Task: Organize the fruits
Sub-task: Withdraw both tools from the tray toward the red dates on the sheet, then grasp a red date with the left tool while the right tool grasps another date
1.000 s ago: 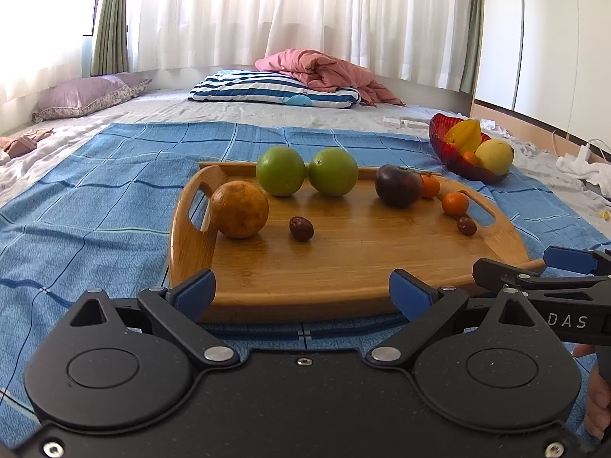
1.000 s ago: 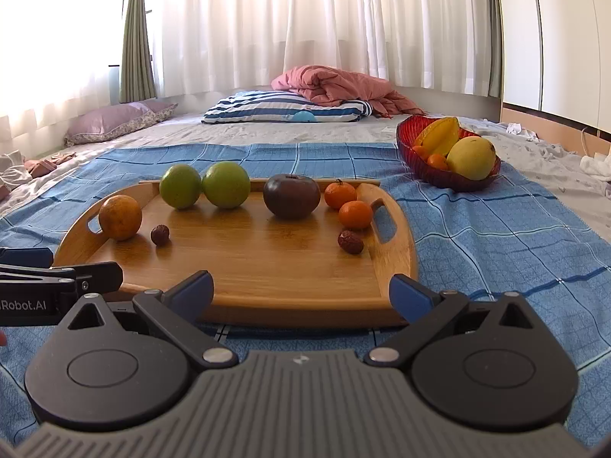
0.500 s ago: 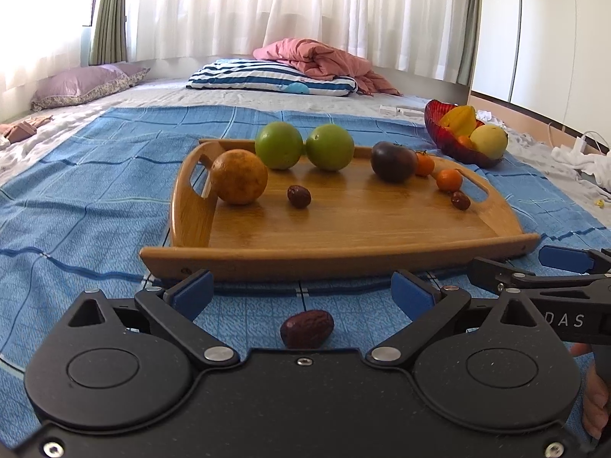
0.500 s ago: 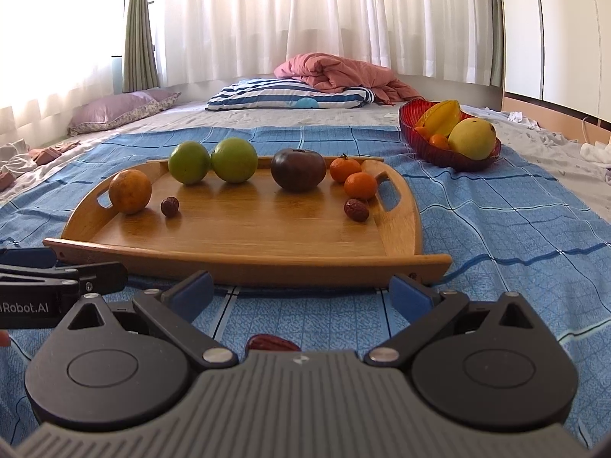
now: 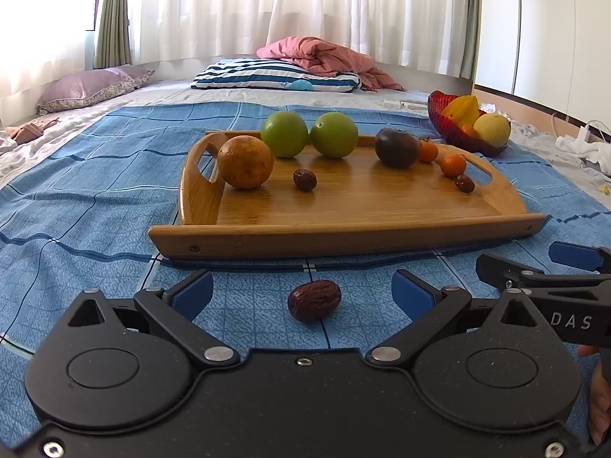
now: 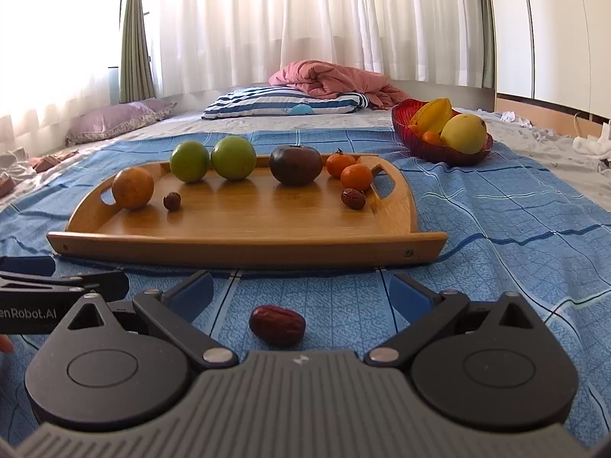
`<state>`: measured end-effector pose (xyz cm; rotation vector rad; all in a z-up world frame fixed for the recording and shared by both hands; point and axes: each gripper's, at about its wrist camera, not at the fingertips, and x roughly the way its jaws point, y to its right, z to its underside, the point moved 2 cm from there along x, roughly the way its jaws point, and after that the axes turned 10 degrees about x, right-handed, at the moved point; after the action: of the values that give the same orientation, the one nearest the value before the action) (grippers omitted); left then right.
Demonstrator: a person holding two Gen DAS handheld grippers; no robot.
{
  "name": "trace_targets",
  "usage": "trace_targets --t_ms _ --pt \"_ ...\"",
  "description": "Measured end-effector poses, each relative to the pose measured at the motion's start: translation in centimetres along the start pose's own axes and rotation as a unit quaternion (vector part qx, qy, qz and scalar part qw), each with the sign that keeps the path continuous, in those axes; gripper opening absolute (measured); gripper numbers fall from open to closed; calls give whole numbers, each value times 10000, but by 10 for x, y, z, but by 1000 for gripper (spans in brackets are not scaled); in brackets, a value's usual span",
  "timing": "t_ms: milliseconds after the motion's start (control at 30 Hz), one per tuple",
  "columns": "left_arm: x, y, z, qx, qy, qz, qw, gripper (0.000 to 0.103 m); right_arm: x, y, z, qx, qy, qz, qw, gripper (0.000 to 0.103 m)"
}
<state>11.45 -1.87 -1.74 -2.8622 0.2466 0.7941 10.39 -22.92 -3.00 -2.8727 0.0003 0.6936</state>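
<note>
Pulling back from the wooden tray [image 5: 343, 234]: both cameras now take in its whole near rim, and a loose red date [image 5: 314, 300] has come into view on the blue bedspread [image 5: 76, 198], at 6 o'clock of the tray. Likely the next pick. Left gripper [image 5: 301, 291] spread wide, empty, straddling the date without contact. Right gripper [image 6: 299, 289] likewise agape, holding nothing. Other fruits sit along the tray's far edge; red bowl [image 6: 427, 149] at 1 o'clock.
</note>
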Motion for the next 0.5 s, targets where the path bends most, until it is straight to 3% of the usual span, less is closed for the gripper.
trace_targets --t_ms 500 --pt "3 -2 9 -92 -88 -29 9999 102 4 -2 5 -27 -83 78 9999 103"
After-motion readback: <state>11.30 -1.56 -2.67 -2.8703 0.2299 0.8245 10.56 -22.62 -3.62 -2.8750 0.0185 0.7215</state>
